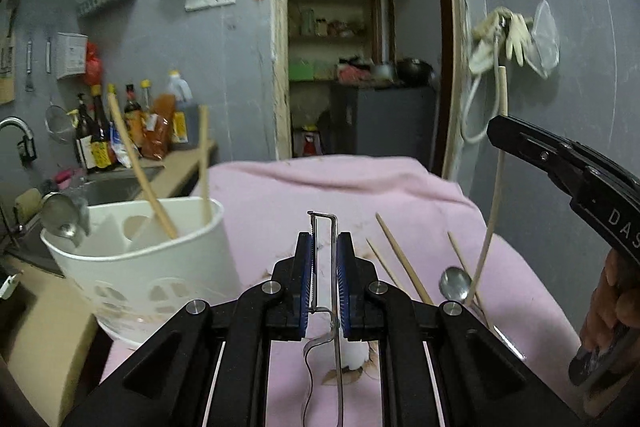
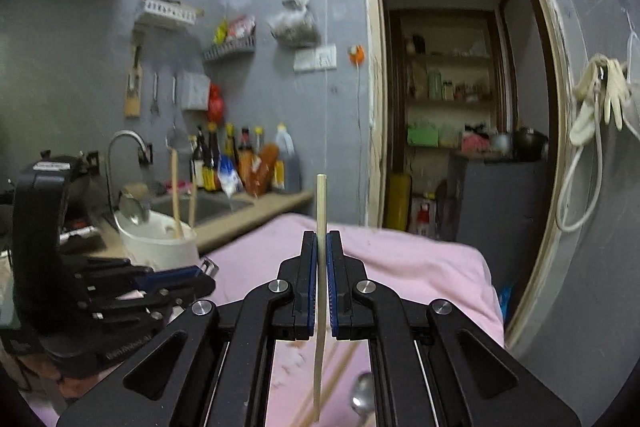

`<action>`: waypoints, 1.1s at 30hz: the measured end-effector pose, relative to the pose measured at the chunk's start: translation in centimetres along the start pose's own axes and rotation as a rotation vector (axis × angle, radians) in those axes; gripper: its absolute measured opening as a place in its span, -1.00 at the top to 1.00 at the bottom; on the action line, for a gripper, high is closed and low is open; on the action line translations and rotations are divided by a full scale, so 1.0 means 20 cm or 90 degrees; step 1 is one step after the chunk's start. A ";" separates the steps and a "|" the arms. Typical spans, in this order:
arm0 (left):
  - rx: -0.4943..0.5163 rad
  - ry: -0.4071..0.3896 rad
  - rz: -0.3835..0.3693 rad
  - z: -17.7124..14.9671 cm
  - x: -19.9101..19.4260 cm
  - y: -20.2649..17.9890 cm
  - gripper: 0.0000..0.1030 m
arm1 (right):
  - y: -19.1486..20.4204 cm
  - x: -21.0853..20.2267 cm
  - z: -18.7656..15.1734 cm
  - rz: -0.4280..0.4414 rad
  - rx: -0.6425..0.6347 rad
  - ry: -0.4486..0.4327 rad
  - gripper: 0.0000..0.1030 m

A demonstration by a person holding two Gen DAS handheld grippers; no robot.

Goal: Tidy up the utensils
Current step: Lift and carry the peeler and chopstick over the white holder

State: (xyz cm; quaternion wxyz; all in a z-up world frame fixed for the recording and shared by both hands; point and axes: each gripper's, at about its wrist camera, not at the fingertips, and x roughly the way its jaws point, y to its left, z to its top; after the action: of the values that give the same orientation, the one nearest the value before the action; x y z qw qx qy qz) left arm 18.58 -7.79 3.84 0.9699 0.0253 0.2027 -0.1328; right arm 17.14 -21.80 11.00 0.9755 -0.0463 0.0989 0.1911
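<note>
My left gripper (image 1: 324, 247) is shut on a thin metal peeler (image 1: 322, 223), held above the pink cloth (image 1: 280, 187). My right gripper (image 2: 322, 247) is shut on a pale chopstick (image 2: 321, 199) held upright; it also shows at the right of the left wrist view (image 1: 496, 187). A white utensil holder (image 1: 136, 255) stands at the left with two wooden chopsticks (image 1: 140, 171) and a metal ladle (image 1: 60, 215) in it. Loose chopsticks (image 1: 400, 259) and a metal spoon (image 1: 455, 285) lie on the cloth to the right.
A sink (image 1: 116, 187) and a row of sauce bottles (image 1: 132, 123) sit behind the holder on the counter. An open doorway (image 1: 360, 47) is straight ahead. A grey wall with hanging gloves (image 1: 504, 35) is close on the right.
</note>
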 end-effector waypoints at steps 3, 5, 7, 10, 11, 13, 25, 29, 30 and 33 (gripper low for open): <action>-0.019 -0.029 0.009 0.02 -0.06 0.05 0.82 | 0.03 -0.01 0.04 0.005 0.003 -0.023 0.95; -0.030 -0.046 0.014 0.04 -0.11 0.08 0.82 | 0.05 -0.02 0.06 0.011 0.005 -0.038 0.95; -0.043 -0.064 0.020 0.08 -0.16 0.13 0.82 | 0.08 -0.02 0.09 0.016 0.007 -0.052 0.95; -0.056 -0.091 0.030 0.15 -0.24 0.19 0.82 | 0.12 -0.02 0.15 0.029 0.008 -0.072 0.95; -0.061 -0.100 0.035 0.18 -0.26 0.21 0.82 | 0.14 -0.02 0.17 0.035 0.008 -0.080 0.95; -0.071 -0.117 0.044 0.22 -0.31 0.26 0.82 | 0.17 -0.01 0.21 0.046 0.009 -0.093 0.95; -0.141 -0.221 0.119 0.44 -0.53 0.65 0.82 | 0.38 0.09 0.43 0.122 0.041 -0.183 0.95; -0.169 -0.245 0.152 0.47 -0.56 0.78 0.82 | 0.44 0.15 0.46 0.143 0.045 -0.187 0.95; -0.177 -0.252 0.164 0.47 -0.56 0.81 0.82 | 0.45 0.16 0.46 0.148 0.046 -0.185 0.95; -0.197 -0.270 0.193 0.45 -0.55 0.89 0.82 | 0.49 0.20 0.46 0.154 0.045 -0.182 0.95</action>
State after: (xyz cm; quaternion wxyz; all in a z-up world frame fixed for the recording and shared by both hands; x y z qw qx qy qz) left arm 17.13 11.24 16.48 0.9917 -0.1210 0.0075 0.0440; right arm 18.74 -10.14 18.58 0.9505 0.0280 -0.0289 0.3081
